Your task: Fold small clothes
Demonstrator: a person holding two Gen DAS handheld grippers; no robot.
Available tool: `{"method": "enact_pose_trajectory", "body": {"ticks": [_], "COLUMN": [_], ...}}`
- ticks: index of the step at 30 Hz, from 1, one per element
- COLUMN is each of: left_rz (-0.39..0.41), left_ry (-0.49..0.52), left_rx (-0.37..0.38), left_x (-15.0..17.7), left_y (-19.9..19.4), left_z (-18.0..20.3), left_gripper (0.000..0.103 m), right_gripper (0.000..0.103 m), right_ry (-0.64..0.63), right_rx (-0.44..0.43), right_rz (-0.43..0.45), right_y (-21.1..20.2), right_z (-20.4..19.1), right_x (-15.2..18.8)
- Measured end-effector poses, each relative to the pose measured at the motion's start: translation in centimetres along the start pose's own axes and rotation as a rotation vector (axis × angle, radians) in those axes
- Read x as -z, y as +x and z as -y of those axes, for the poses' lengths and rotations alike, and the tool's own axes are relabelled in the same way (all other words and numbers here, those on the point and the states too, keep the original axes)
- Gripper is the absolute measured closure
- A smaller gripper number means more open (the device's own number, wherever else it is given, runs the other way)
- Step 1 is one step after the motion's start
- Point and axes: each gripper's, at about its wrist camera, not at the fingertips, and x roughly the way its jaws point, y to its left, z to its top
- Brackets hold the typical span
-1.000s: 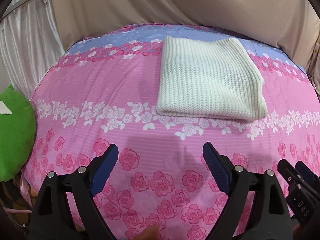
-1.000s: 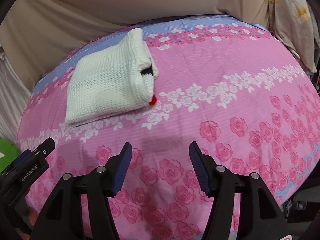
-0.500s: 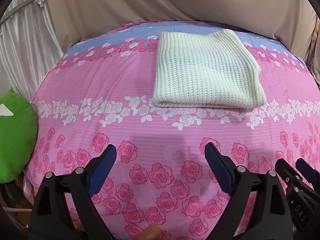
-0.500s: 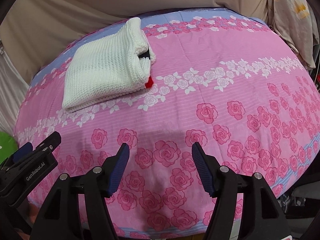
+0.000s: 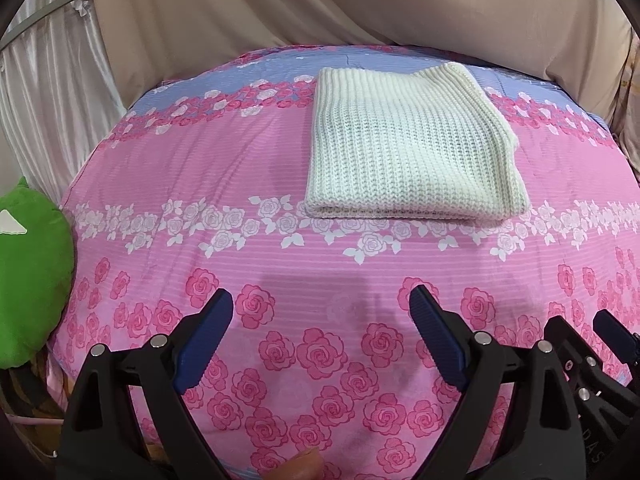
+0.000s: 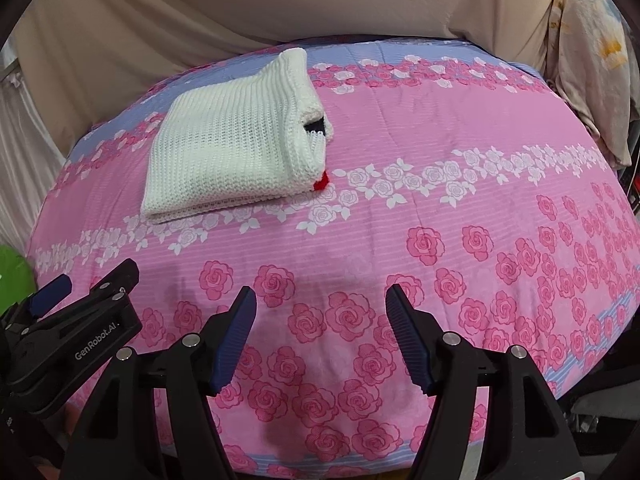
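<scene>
A folded white knit sweater [image 5: 408, 148] lies flat on the pink rose-print bed cover [image 5: 200, 168], towards the far side. In the right wrist view the sweater [image 6: 228, 152] shows a dark bit and a red bit [image 6: 322, 180] at its right edge. My left gripper [image 5: 320, 296] hovers open over the near part of the bed, well short of the sweater, with nothing between its blue pads. My right gripper [image 6: 321, 291] is open too, also empty and apart from the sweater. The two grippers sit side by side: the right one [image 5: 592, 344] shows at the left view's lower right, the left one [image 6: 86, 286] at the right view's lower left.
A green cushion [image 5: 28, 280] sits off the bed's left edge. Beige drapes [image 5: 320, 0] hang behind the bed, and a pale curtain hangs at the far left. A flowered cloth [image 6: 592, 60] lies at the bed's right side. A fingertip [image 5: 304, 468] shows at the bottom.
The right wrist view has drifted back a little, so the bed's near edge now shows. The sweater lies unmoved and both grippers stay open.
</scene>
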Motion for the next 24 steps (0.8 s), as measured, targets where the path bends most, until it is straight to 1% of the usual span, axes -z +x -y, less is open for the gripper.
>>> {"method": "enact_pose_trajectory", "body": {"ticks": [10, 24], "left_rz": [0.01, 0.012], "left_ry": [0.019, 0.015], "left_rx": [0.004, -0.029], "left_x": [0.04, -0.1], "left_y": [-0.2, 0.0], "left_z": [0.77, 0.63], "left_gripper": [0.015, 0.015], "right_gripper": [0.037, 0.037], "right_ry": [-0.009, -0.033], "right_rx": [0.01, 0.006], "right_rz": [0.004, -0.005], "right_y": [-0.04, 0.52], "right_z": [-0.29, -0.97], "right_x": [0.02, -0.29]}}
